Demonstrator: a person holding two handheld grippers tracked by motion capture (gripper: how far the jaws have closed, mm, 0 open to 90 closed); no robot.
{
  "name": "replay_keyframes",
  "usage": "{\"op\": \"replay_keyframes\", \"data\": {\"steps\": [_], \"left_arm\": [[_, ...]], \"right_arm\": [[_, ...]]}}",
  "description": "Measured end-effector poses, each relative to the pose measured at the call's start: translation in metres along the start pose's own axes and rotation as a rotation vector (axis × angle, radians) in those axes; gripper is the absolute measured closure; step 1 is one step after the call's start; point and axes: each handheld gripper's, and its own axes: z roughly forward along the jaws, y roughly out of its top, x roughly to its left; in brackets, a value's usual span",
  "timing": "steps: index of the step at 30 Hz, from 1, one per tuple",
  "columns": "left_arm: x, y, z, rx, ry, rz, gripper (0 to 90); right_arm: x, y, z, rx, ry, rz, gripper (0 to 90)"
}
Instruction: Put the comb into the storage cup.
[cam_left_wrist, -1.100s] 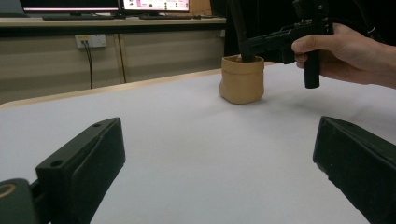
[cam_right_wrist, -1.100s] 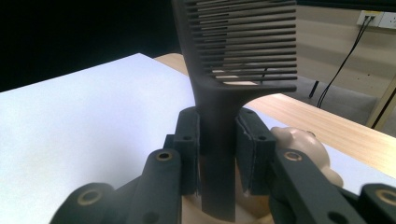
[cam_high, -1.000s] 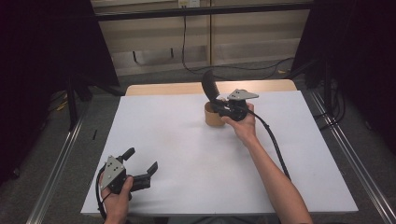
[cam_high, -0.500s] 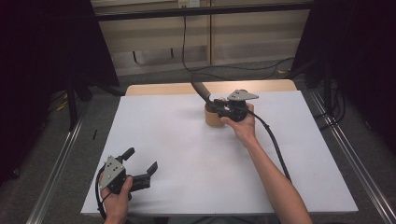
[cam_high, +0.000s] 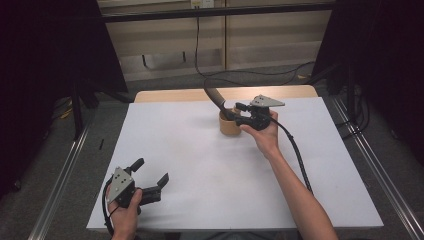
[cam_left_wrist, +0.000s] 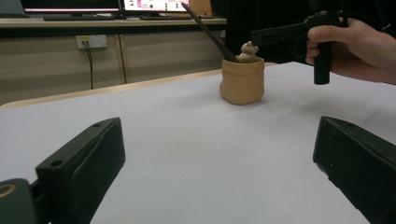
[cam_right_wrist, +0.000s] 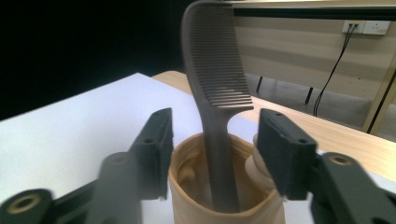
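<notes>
Right gripper view looks straight along the right gripper (cam_right_wrist: 212, 154), whose jaws have just been opening and now stand well apart, with the dark comb (cam_right_wrist: 215, 79) upright between them but touched by neither pad. The comb's handle end sits down inside the tan pouch-shaped holder (cam_right_wrist: 224, 205) directly below the jaws, its toothed head rising above and ahead of them and leaning away. A small tan figure (cam_left_wrist: 247, 51) perches on the holder's rim, to the right jaw's side.

The step in hand looks like releasing the comb into the holder. To do it well, I would finish spreading the jaws evenly so neither pad drags the handle, then draw the gripper straight back towards the person and slightly up, clear of the rim, so the light holder is not tipped or the figure knocked.

Left gripper (cam_high: 150, 187) rests near the table's (cam_high: 200, 200) near edge, jaws wide and empty, well apart from the holder.
</notes>
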Motion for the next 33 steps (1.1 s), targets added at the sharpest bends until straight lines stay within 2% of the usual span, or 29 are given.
{"op": "replay_keyframes", "data": {"steps": [1, 8, 9, 10, 12, 13, 17, 19, 26, 30, 33], "left_arm": [[0.0, 0.0, 0.0, 0.0, 0.001, 0.0, 2.4], [0.001, 0.001, 0.0, -0.007, 0.005, -0.005, 2.4], [0.001, 0.001, 0.0, -0.007, 0.006, -0.003, 2.3], [0.001, 0.001, 0.0, -0.011, 0.013, -0.005, 2.3], [0.002, 0.001, 0.0, -0.01, 0.015, -0.008, 2.2], [0.002, 0.001, 0.0, -0.004, 0.016, -0.007, 2.2], [0.002, 0.0, 0.0, 0.0, 0.027, -0.01, 2.3], [0.001, 0.0, 0.0, -0.002, 0.023, -0.005, 2.3], [0.002, 0.0, 0.002, 0.003, 0.021, 0.001, 2.3], [0.002, -0.001, 0.001, 0.004, 0.018, -0.002, 2.4], [0.002, -0.001, -0.002, -0.001, 0.032, 0.003, 2.3]], "right_arm": [[-0.001, 0.001, -0.003, -0.003, -0.016, 0.001, 39.2], [-0.002, 0.0, -0.008, 0.005, -0.046, 0.014, 28.2], [-0.002, 0.0, -0.009, 0.013, -0.057, 0.027, 20.9], [-0.002, 0.0, -0.009, 0.013, -0.057, 0.027, 20.9], [-0.001, 0.0, -0.012, 0.028, -0.073, 0.047, 12.5], [-0.001, 0.0, -0.012, 0.028, -0.073, 0.047, 12.5], [-0.003, 0.001, -0.022, 0.001, -0.121, 0.071, 3.4], [-0.004, 0.0, -0.026, -0.004, -0.147, 0.07, 2.4], [-0.007, -0.004, -0.033, 0.02, -0.187, 0.059, 0.7], [-0.008, -0.002, -0.037, 0.023, -0.207, 0.072, 0.9], [-0.007, -0.002, -0.042, 0.021, -0.224, 0.06, 1.1]]}}
